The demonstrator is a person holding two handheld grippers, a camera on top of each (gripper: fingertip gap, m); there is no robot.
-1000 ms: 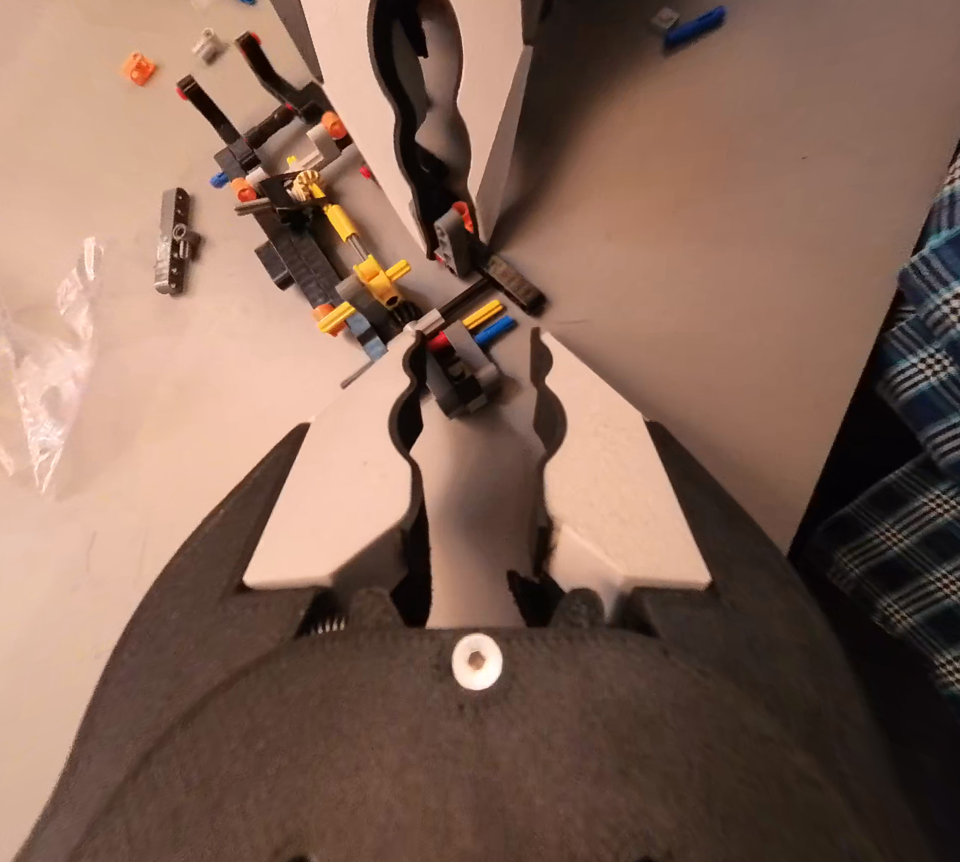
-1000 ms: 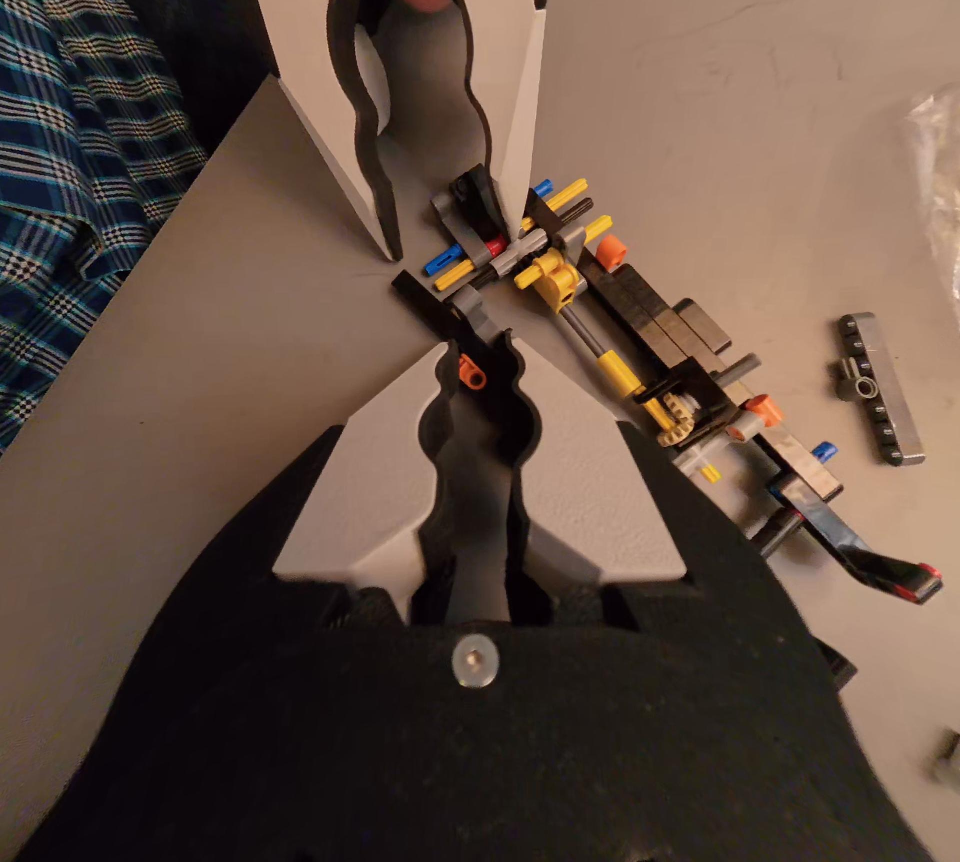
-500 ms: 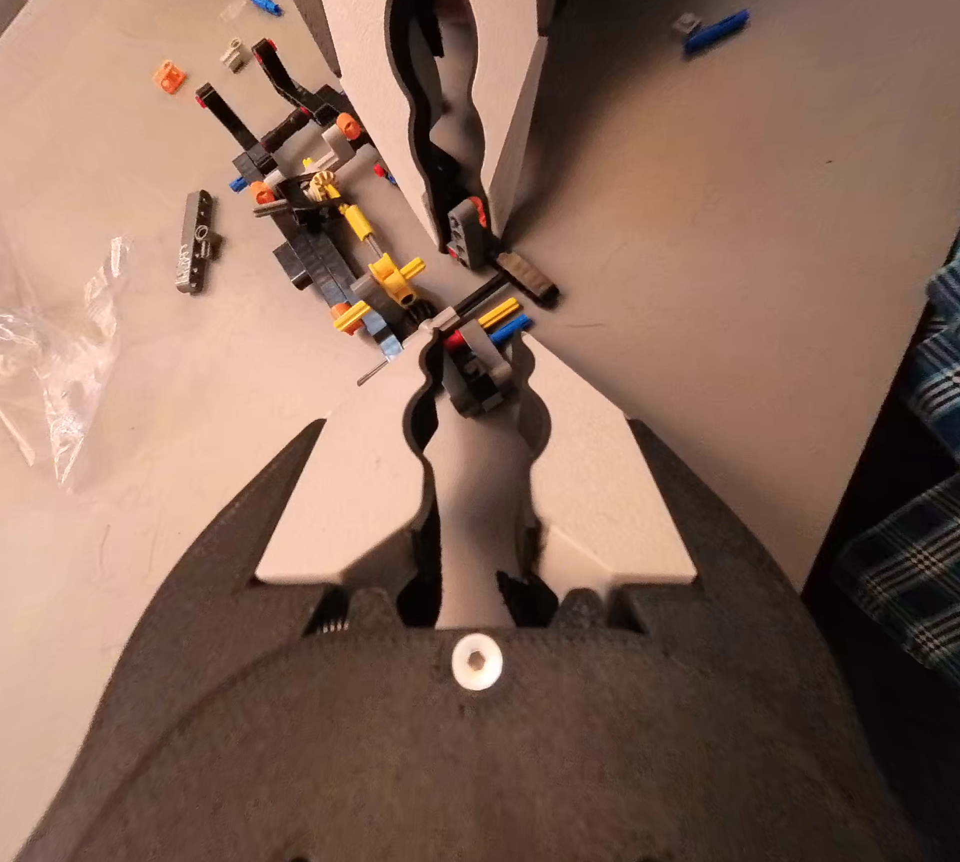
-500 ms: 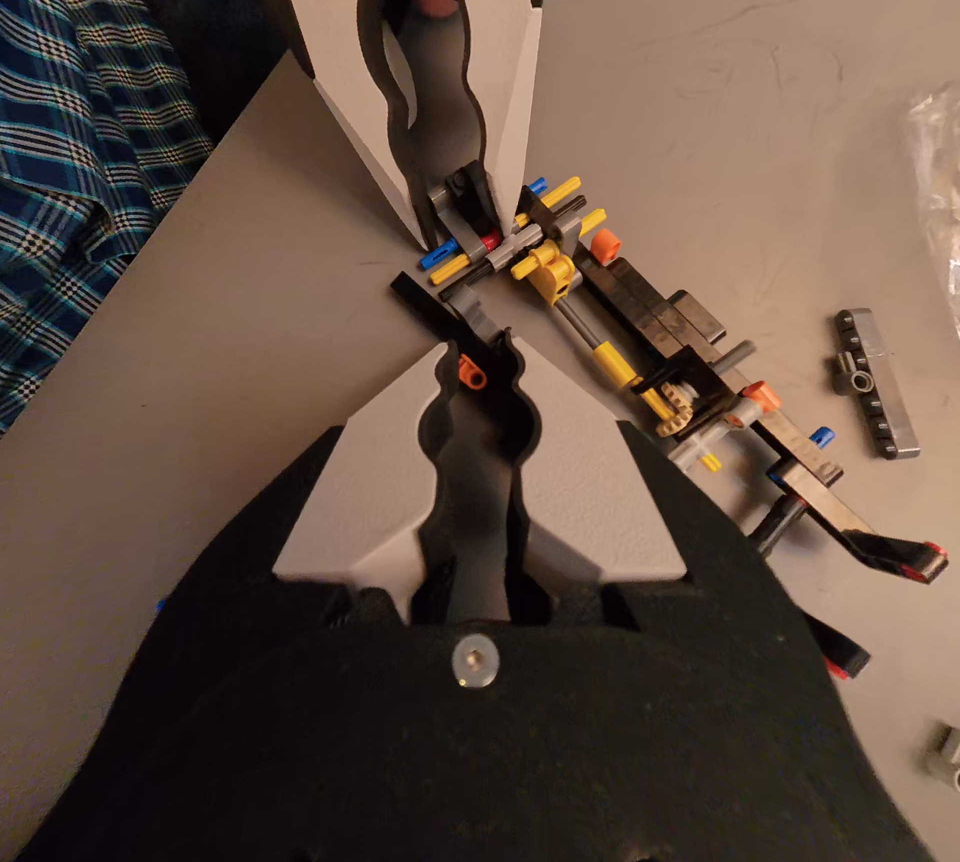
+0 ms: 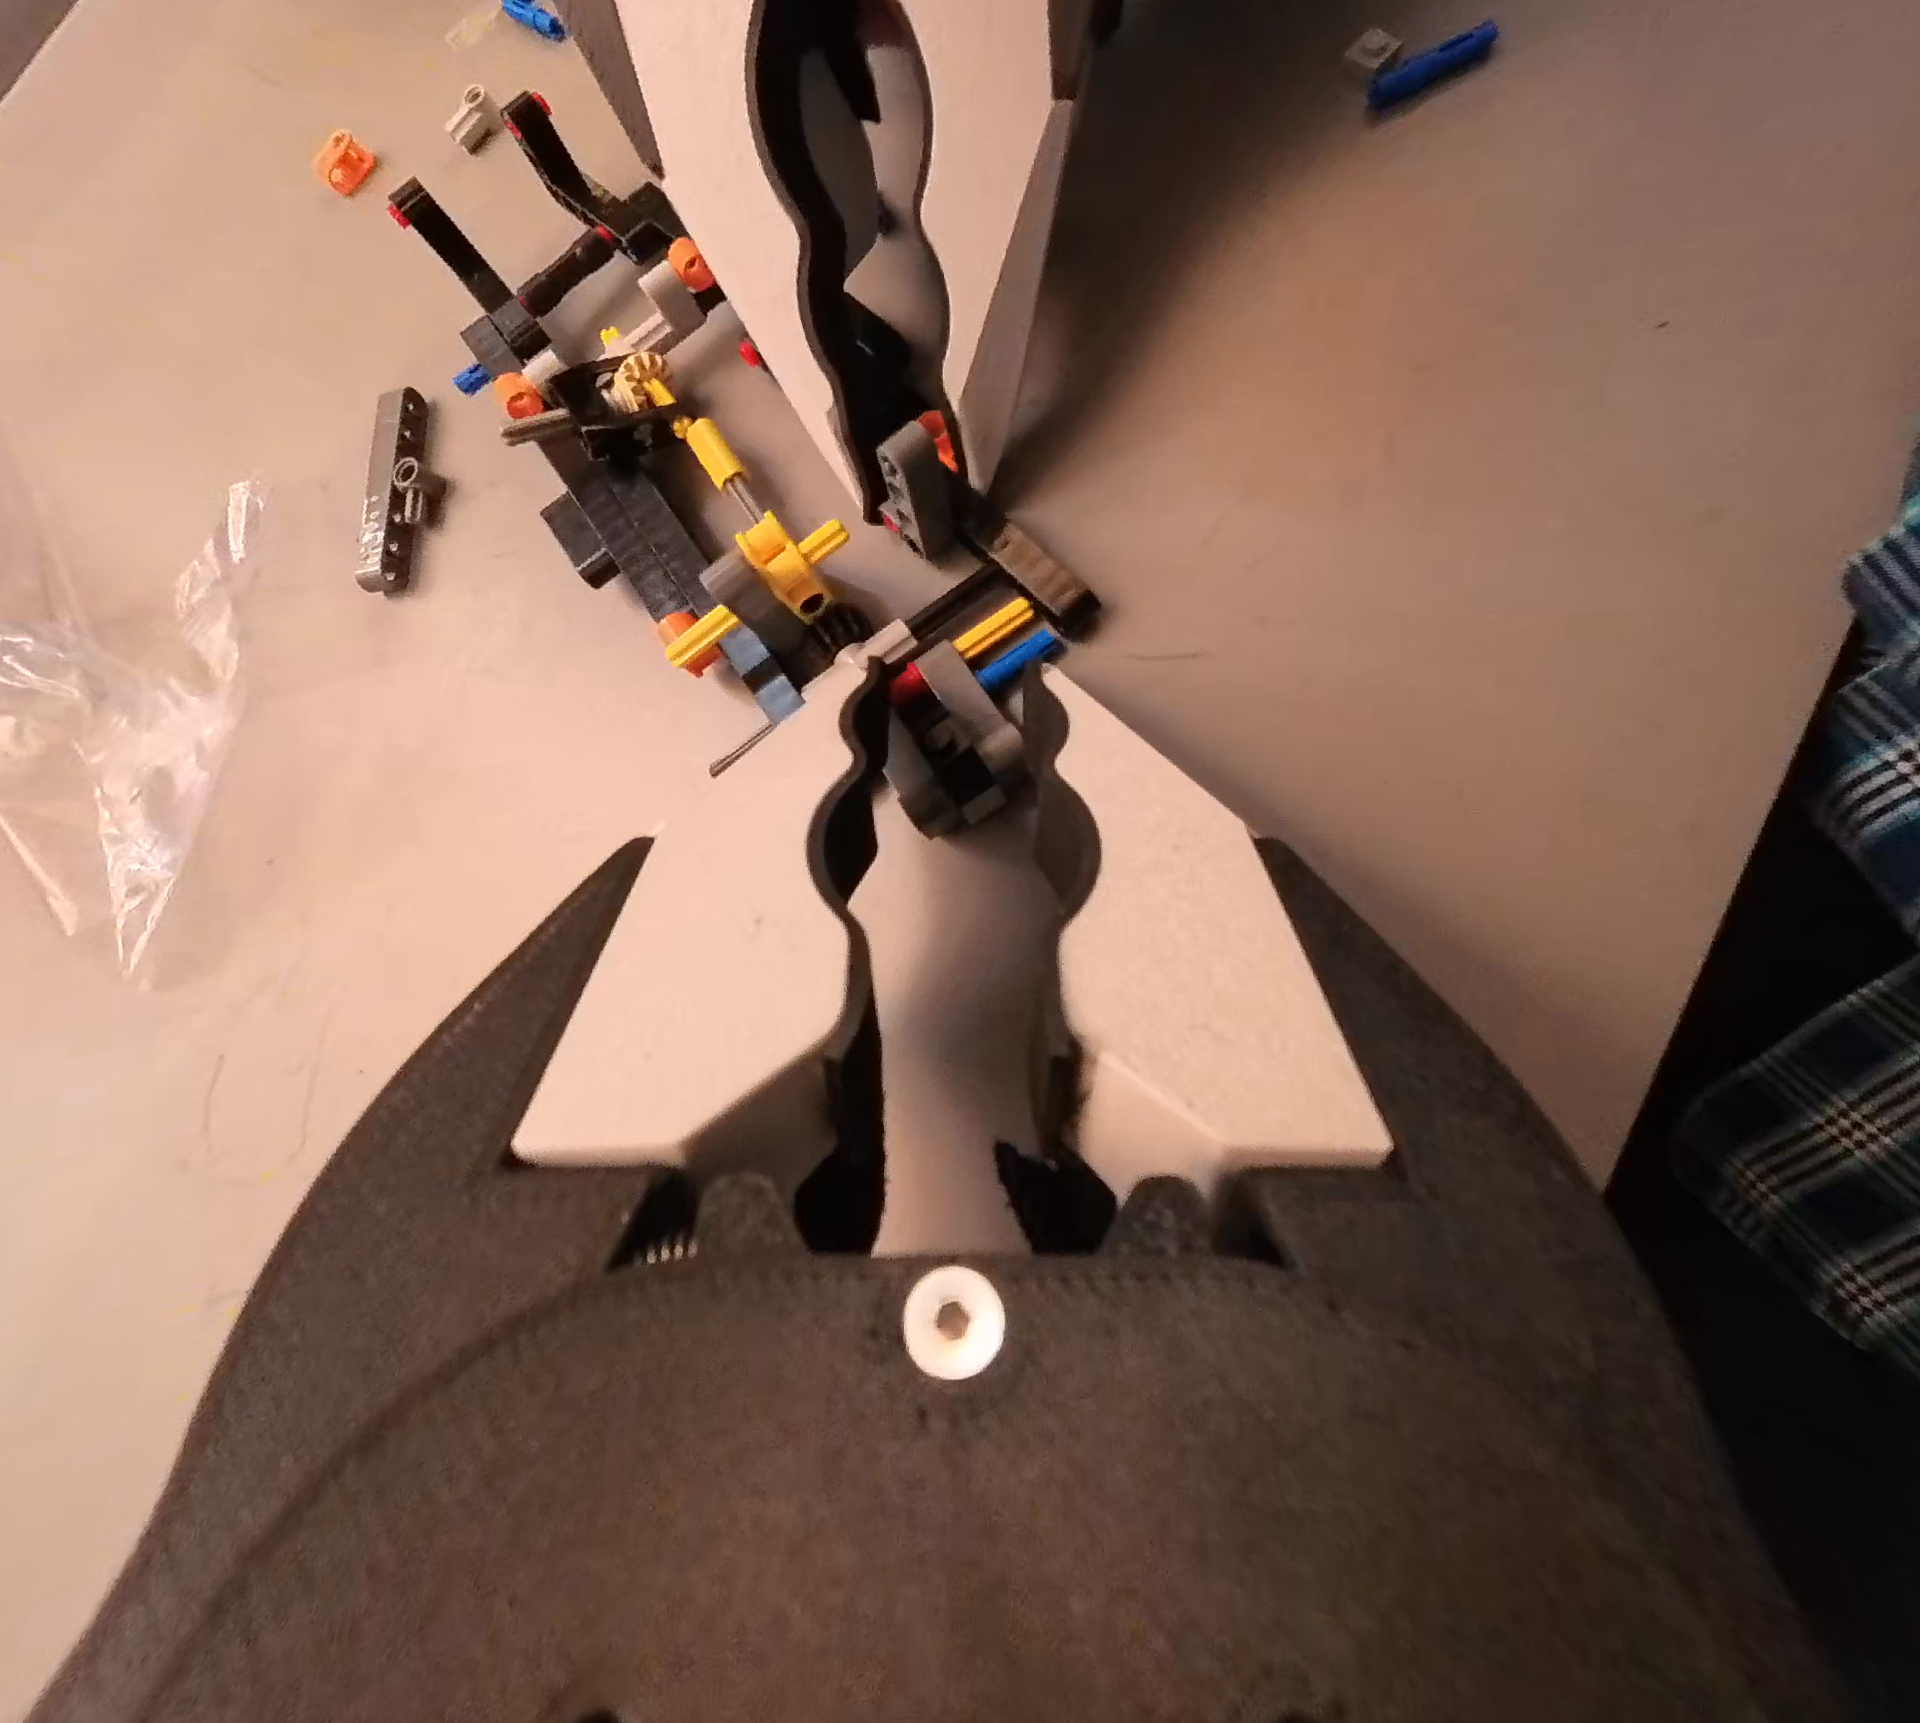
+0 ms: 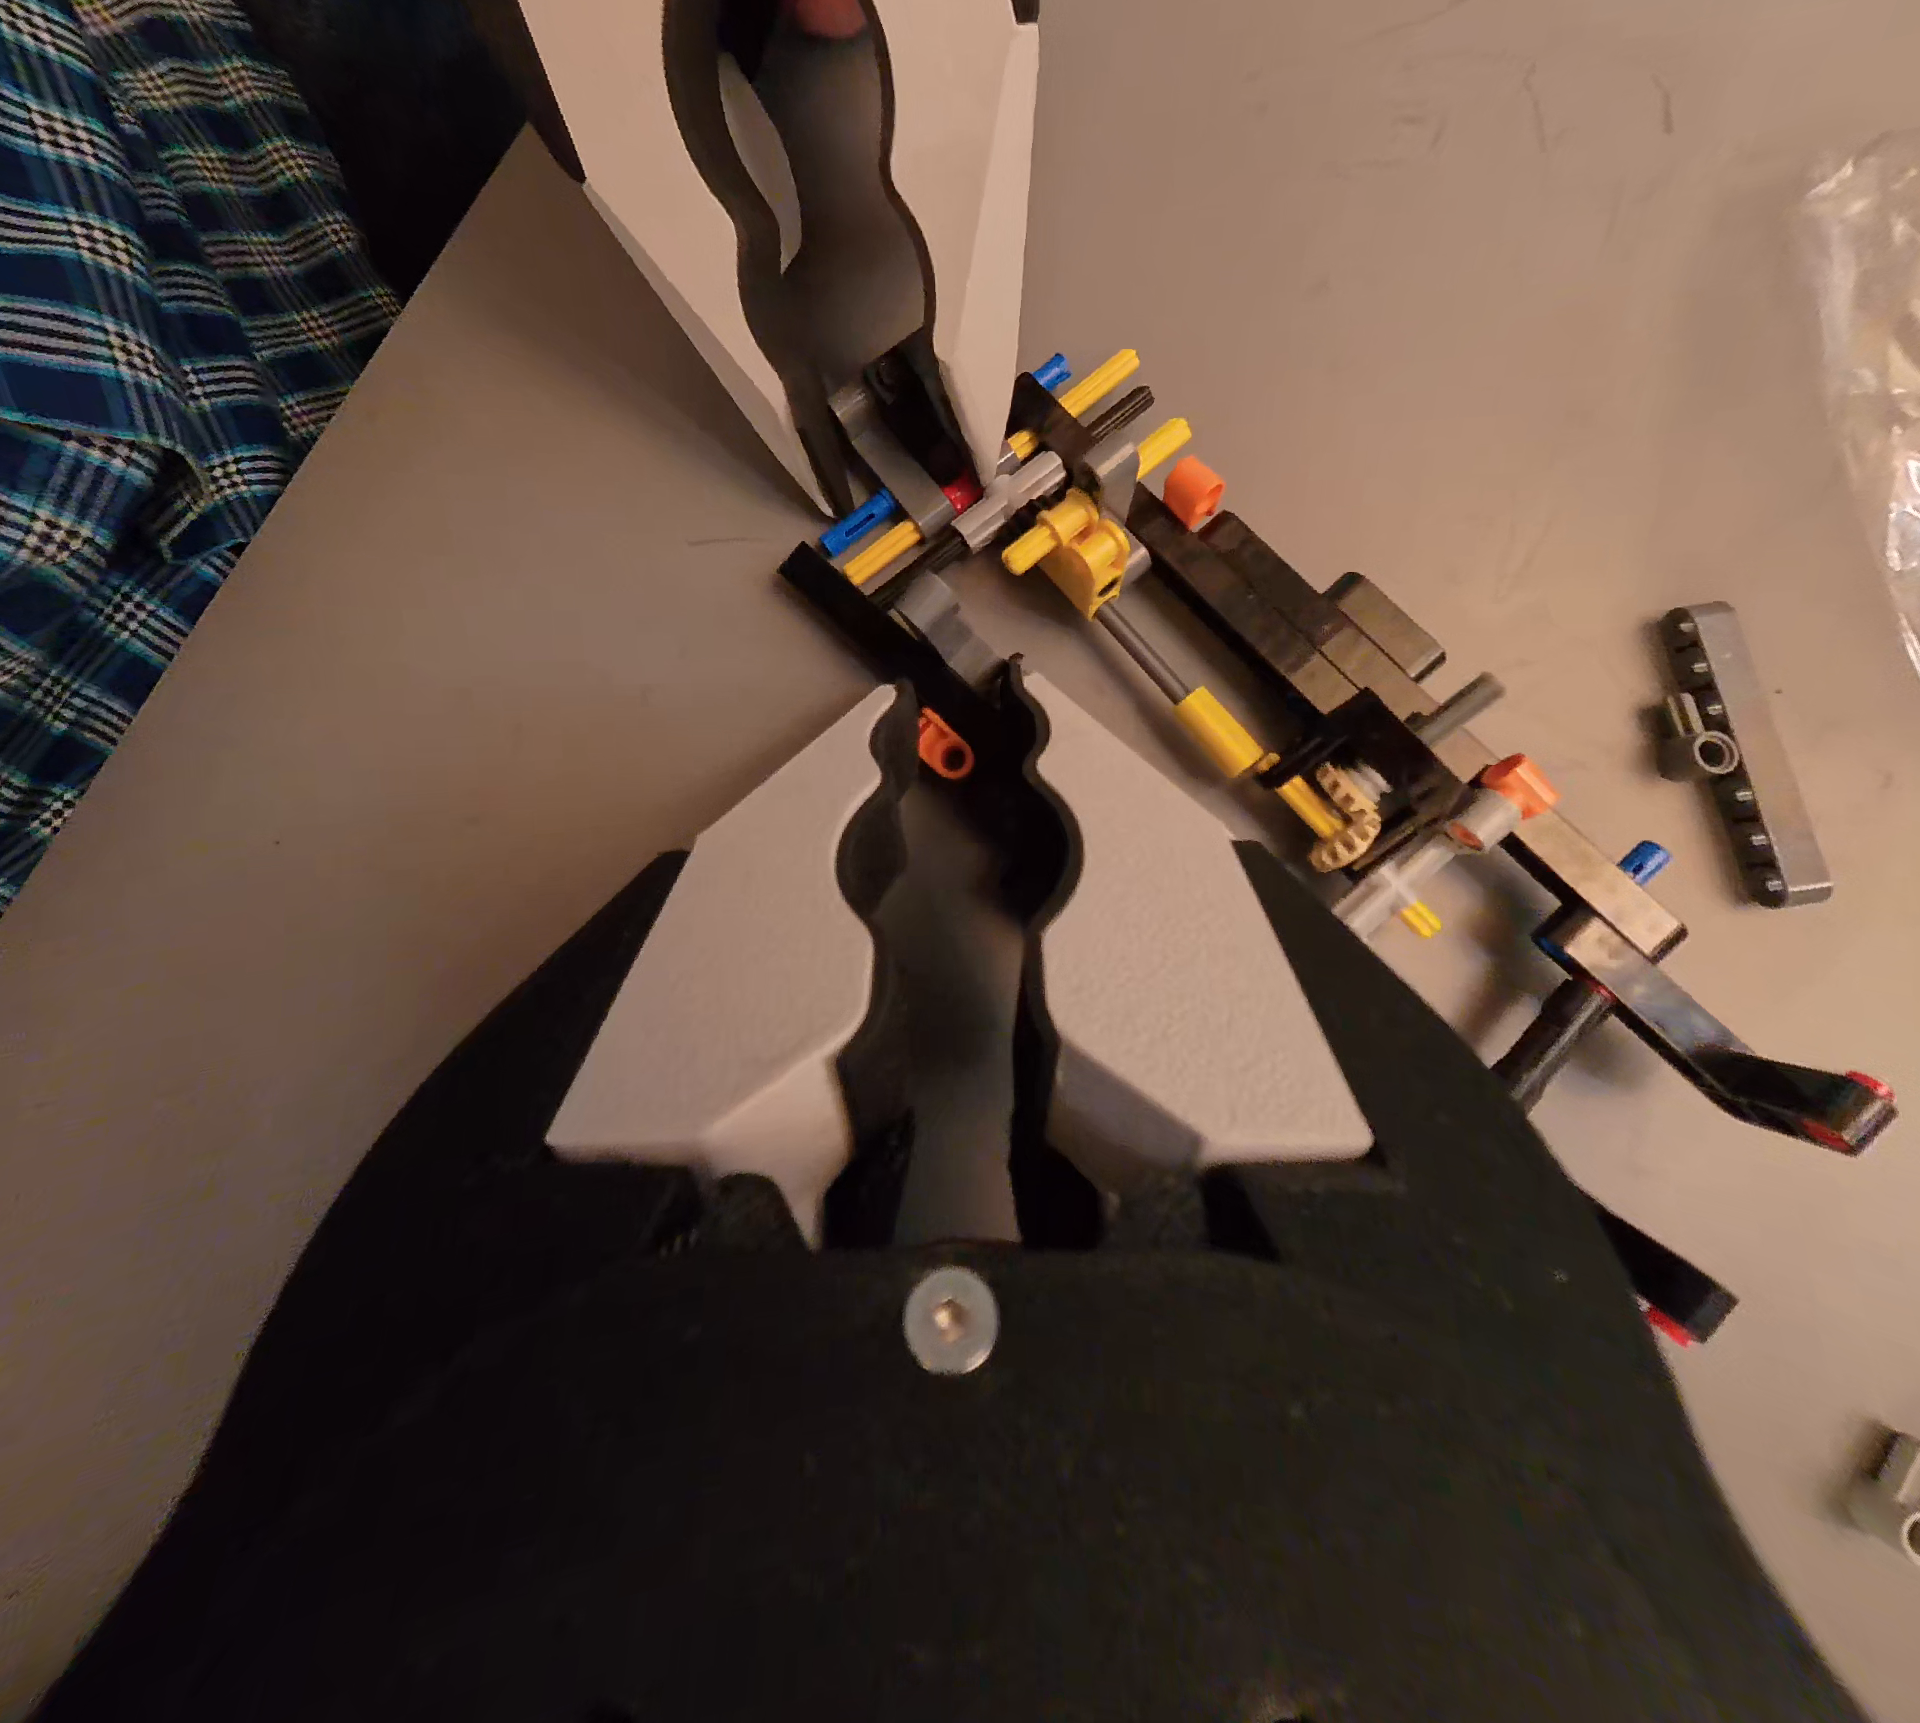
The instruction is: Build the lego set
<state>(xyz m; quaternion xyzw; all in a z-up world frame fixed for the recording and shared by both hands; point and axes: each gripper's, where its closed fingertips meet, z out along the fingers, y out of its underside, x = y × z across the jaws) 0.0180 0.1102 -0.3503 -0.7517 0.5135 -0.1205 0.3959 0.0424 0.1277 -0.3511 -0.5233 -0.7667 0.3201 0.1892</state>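
Note:
A long black lego assembly (image 5: 644, 520) with yellow and orange parts lies on the beige table (image 5: 1403, 426); it also shows in the right wrist view (image 6: 1278, 624). My left gripper (image 5: 945, 697) is shut on the grey and black end piece (image 5: 951, 754) of the assembly, among blue, yellow and black axles. My right gripper (image 6: 956, 707) is shut on a grey and black beam with an orange pin (image 6: 943, 754), held right against that same end. Each gripper reaches in from the top of the other's view. I cannot tell whether the beam is joined on.
Loose parts lie around: a grey beam (image 5: 395, 489) (image 6: 1745, 759), an orange piece (image 5: 343, 161), blue pins (image 5: 1434, 63) and a clear plastic bag (image 5: 114, 717). The table edge and a person's plaid shirt (image 6: 156, 271) are close beside the grippers. Both grippers' tips are close together, under 4 cm apart.
My left gripper's jaws have closed onto the grey and black end piece. The right gripper has stayed shut on its beam, close to the same end.

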